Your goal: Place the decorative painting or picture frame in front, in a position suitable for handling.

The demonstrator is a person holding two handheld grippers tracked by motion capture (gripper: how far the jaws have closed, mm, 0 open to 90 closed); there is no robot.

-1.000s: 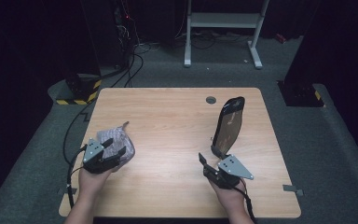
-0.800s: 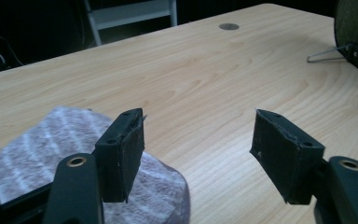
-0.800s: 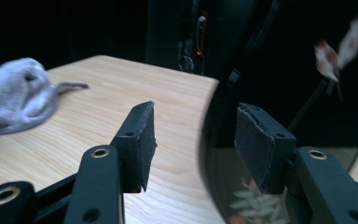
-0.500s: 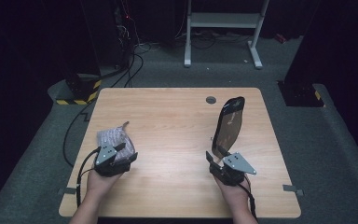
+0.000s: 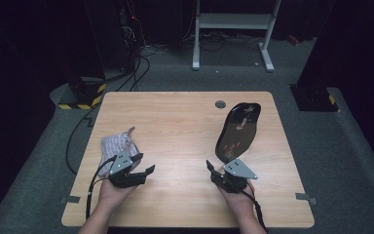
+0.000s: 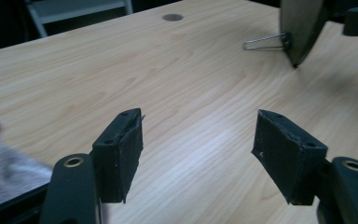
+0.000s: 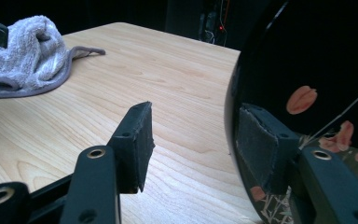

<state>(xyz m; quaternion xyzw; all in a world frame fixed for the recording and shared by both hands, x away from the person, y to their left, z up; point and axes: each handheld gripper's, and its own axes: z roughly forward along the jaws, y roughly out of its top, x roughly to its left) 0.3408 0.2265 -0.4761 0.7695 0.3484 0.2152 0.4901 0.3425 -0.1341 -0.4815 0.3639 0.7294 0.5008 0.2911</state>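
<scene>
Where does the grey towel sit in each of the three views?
High view: the grey towel lies left of centre, just beyond the left tool.
Left gripper view: a blurred grey patch at the lower-left edge.
Right gripper view: crumpled at the upper left.
Shared landmark: the black decorated plate standing upright.

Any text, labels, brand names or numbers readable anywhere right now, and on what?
None can be read.
Black plate on its wire stand: only pink petal and light sprig decoration, no lettering.
Grey cloth: no tag or print visible.
Yellow-and-black striped block on the floor: hazard stripes, no words.
Left gripper and right gripper: no markings on the pads.
</scene>
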